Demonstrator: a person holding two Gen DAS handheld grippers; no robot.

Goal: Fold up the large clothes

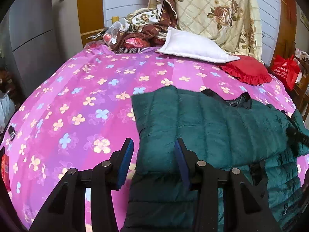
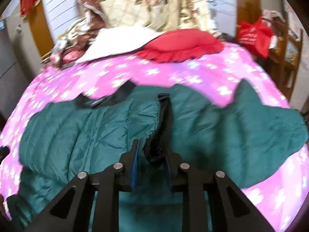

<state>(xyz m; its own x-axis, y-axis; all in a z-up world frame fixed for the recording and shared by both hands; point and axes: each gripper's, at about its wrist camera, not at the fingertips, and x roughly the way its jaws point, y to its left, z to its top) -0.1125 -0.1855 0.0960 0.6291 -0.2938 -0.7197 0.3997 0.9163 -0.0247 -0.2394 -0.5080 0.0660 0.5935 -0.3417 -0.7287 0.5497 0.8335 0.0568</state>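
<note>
Two grips on one dark green padded jacket (image 1: 212, 125), spread on the near half of a bed under a pink flowered cover (image 1: 77, 96). Long axis side to side across both views, black collar on the far edge, toward the pillows. Left gripper (image 1: 154, 145) with jaws clenched around a thick fold at the jacket's left end; right gripper (image 2: 152, 148) with jaws pinched tight on a dark puckered edge near the middle. One green flap lying out flat to the right in the blurred right view.

Beyond the jacket, well apart: white pillow (image 1: 193, 46), red frilled cushion (image 1: 247, 69), heap of brown floral bedding (image 1: 146, 25), cream rose quilt (image 1: 222, 9) hanging behind. Red bag (image 1: 285, 71) off the bed's right side, grey cabinet (image 1: 32, 38) on the left.

Plenty of bare cover left of the jacket and between it and the pillows.
</note>
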